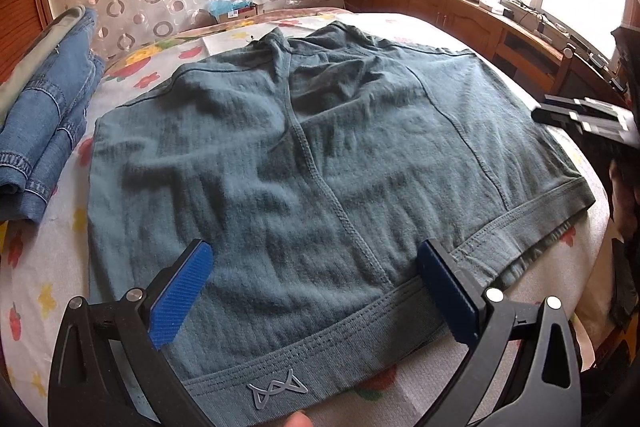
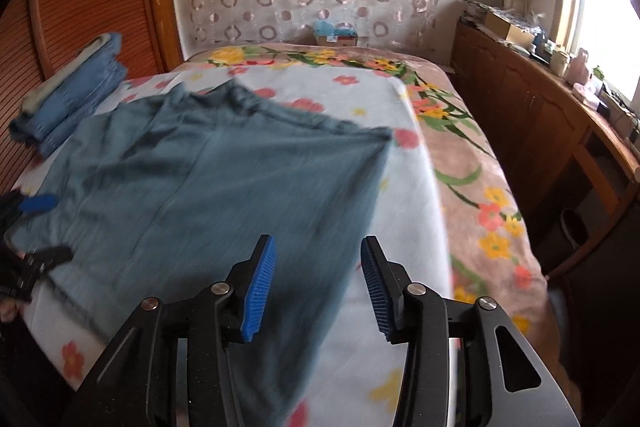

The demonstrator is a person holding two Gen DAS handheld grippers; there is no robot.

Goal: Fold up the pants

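Item 1, far left: folded denim stack (image 1: 44,115), at the bed's left edge, well apart from our work; a wide sweep of cloth could drag it.

Item 2: bed (image 2: 404,187), flowered cover, carrying everything.

Item 3: pants (image 1: 320,167), teal knit, spread flat on the bed, waistband toward us, legs apparently doubled under. We cannot tell how many layers lie there; pinching only the top one would skew the fold.

Item 4: left gripper (image 1: 316,291), fingers spread wide, straddling the waistband, holding nothing. Risk: closing on the cover as well as the band.

Item 5: right gripper (image 2: 318,287), fingers parted moderately, empty, over the pants' right edge. This view is blurred, so we judge a hasty pinch may miss the hem.
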